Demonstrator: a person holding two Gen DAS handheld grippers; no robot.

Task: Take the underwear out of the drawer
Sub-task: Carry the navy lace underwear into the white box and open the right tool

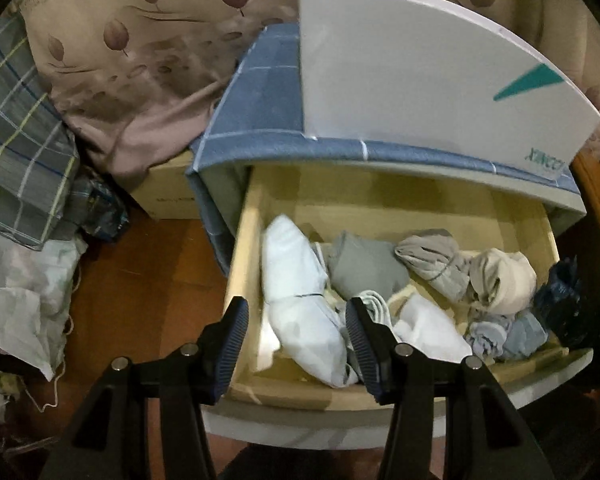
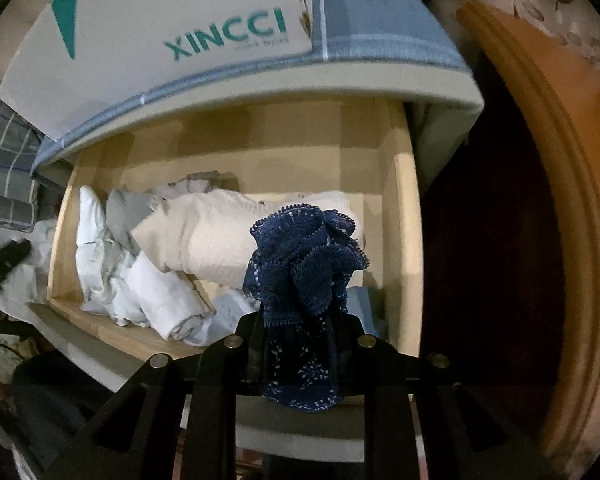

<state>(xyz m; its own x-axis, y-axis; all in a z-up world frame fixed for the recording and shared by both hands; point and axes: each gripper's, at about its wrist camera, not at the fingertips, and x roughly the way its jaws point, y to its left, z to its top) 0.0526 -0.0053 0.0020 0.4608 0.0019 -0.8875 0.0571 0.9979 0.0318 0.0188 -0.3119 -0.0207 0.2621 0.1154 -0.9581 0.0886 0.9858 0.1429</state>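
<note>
The open wooden drawer [image 1: 240, 248] holds several rolled garments: white [image 1: 296, 280], grey [image 1: 364, 268] and beige [image 1: 500, 276] pieces. My left gripper [image 1: 296, 320] is open and empty, hovering above the drawer's front left corner. My right gripper [image 2: 300, 320] is shut on navy lace underwear [image 2: 304, 256], which bunches up above the fingers and hangs down between them, held over the drawer's front right part [image 2: 404, 208]. The navy underwear also shows at the right edge of the left wrist view [image 1: 560, 292]. The beige garment [image 2: 220, 236] lies behind it.
A white XINCCI box [image 2: 160, 40] sits on the blue checked cabinet top [image 1: 260, 92] above the drawer. Patterned curtain [image 1: 140, 40] and plaid cloth [image 1: 16, 140] lie left; plastic bags [image 1: 24, 300] on the wooden floor. A wooden bed frame [image 2: 540, 160] curves at right.
</note>
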